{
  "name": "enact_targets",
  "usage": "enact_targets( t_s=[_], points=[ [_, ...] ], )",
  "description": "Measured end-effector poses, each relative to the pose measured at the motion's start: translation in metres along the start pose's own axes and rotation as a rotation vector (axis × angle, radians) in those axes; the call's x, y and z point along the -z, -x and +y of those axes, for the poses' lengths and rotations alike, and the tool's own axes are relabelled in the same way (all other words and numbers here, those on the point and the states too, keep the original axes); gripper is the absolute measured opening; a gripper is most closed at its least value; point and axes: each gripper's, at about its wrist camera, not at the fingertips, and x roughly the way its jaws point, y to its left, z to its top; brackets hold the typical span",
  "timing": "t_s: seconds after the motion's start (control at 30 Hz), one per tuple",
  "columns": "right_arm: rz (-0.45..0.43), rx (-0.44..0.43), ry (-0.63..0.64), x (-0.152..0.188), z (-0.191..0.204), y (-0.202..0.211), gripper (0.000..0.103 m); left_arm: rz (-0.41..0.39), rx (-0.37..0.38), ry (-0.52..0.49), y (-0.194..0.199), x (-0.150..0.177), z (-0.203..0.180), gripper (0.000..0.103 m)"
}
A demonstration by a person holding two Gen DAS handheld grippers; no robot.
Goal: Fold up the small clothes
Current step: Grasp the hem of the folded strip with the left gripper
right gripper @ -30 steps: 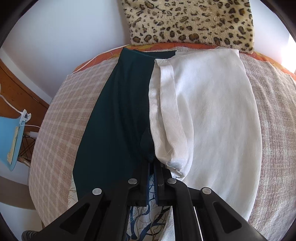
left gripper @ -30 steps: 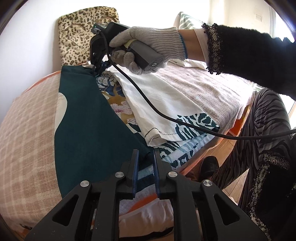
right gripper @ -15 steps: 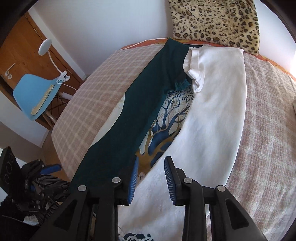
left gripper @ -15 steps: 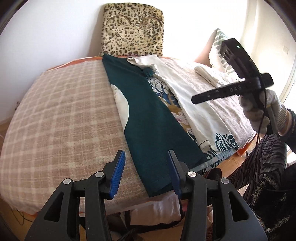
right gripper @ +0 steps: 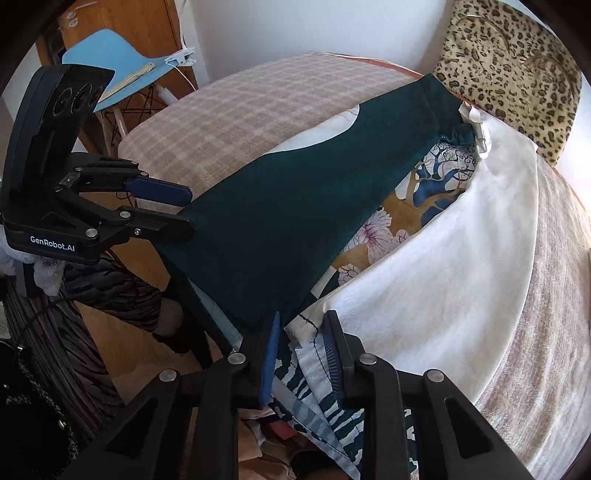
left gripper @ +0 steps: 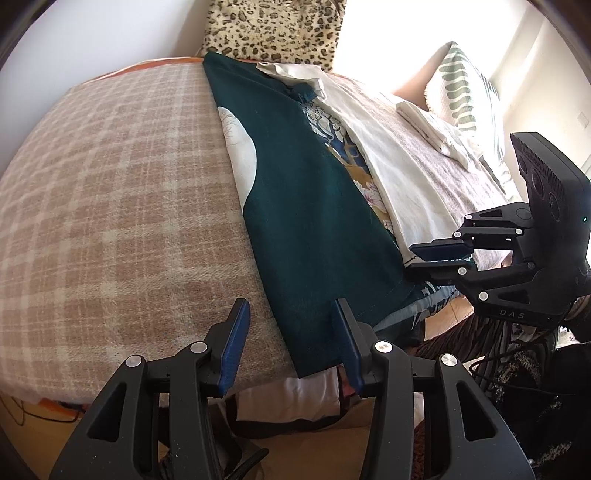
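Note:
A dark teal garment (left gripper: pixel 306 206) with a white print lies folded lengthwise on the checked bed cover (left gripper: pixel 110 184); it also shows in the right wrist view (right gripper: pixel 295 206). A white side of it (right gripper: pixel 443 266) is folded over a floral print. My left gripper (left gripper: pixel 291 339) is open at the garment's near hem, holding nothing. My right gripper (right gripper: pixel 299 350) is open at the hem's other corner. Each gripper shows in the other's view: the right one (left gripper: pixel 436 254), the left one (right gripper: pixel 177 206).
A leopard-print pillow (left gripper: pixel 273 29) stands at the head of the bed. A folded white cloth (left gripper: pixel 432 125) and a striped cushion (left gripper: pixel 469 81) lie at the far right. A blue chair (right gripper: pixel 110 55) and a wooden door stand beside the bed.
Both grippers let go of the teal garment and opened. They drew back from the far end to the near hem at the bed's edge. The garment now lies folded flat.

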Motion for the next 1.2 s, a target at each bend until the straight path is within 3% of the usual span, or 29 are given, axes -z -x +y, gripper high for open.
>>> enact_targets(
  t_s=[0.1, 0.3, 0.37, 0.4, 0.43, 0.47, 0.53, 0.63, 0.77, 0.87, 1.0, 1.1, 1.2],
  points=[
    [0.006, -0.017, -0.001, 0.002, -0.002, 0.002, 0.002, -0.004, 0.012, 0.019, 0.001, 0.0, 0.003, 0.044],
    [0.021, -0.037, 0.044, 0.006, 0.007, 0.006, 0.002, -0.002, 0.027, 0.033, 0.001, 0.0, 0.005, 0.044],
    [0.007, -0.043, 0.023, 0.007, 0.005, 0.012, 0.011, 0.003, 0.039, 0.03, 0.0, 0.0, 0.003, 0.044],
    [-0.008, -0.057, -0.005, 0.009, 0.0, 0.019, 0.032, 0.005, 0.045, 0.029, 0.0, 0.0, 0.003, 0.043],
    [-0.04, -0.075, -0.042, 0.011, -0.006, 0.029, 0.04, 0.008, 0.051, 0.024, 0.0, 0.0, 0.001, 0.042],
    [-0.066, -0.083, -0.082, 0.015, -0.014, 0.038, 0.041, 0.01, 0.051, 0.017, -0.001, 0.001, 0.0, 0.041],
    [-0.1, -0.083, -0.198, 0.028, -0.036, 0.055, 0.039, 0.017, 0.056, 0.008, -0.003, 0.001, -0.002, 0.026],
    [-0.095, -0.051, -0.372, 0.055, -0.069, 0.067, 0.042, 0.026, 0.08, 0.026, -0.005, 0.001, -0.001, 0.012],
    [-0.04, -0.085, -0.512, 0.087, -0.092, 0.064, 0.042, 0.029, 0.092, 0.047, -0.006, 0.001, 0.002, 0.009],
    [-0.046, -0.135, -0.579, 0.1, -0.097, 0.062, 0.042, 0.032, 0.087, 0.028, -0.007, 0.001, -0.002, 0.006],
    [-0.039, -0.194, -0.603, 0.104, -0.097, 0.052, 0.042, 0.028, 0.099, 0.031, -0.005, -0.001, -0.003, 0.004],
    [-0.038, -0.192, -0.595, 0.101, -0.092, 0.048, 0.041, 0.022, 0.099, 0.022, -0.001, -0.002, -0.005, 0.005],
    [-0.024, -0.221, -0.599, 0.1, -0.092, 0.044, 0.024, 0.047, 0.097, 0.028, -0.003, 0.0, -0.005, 0.017]
  ],
)
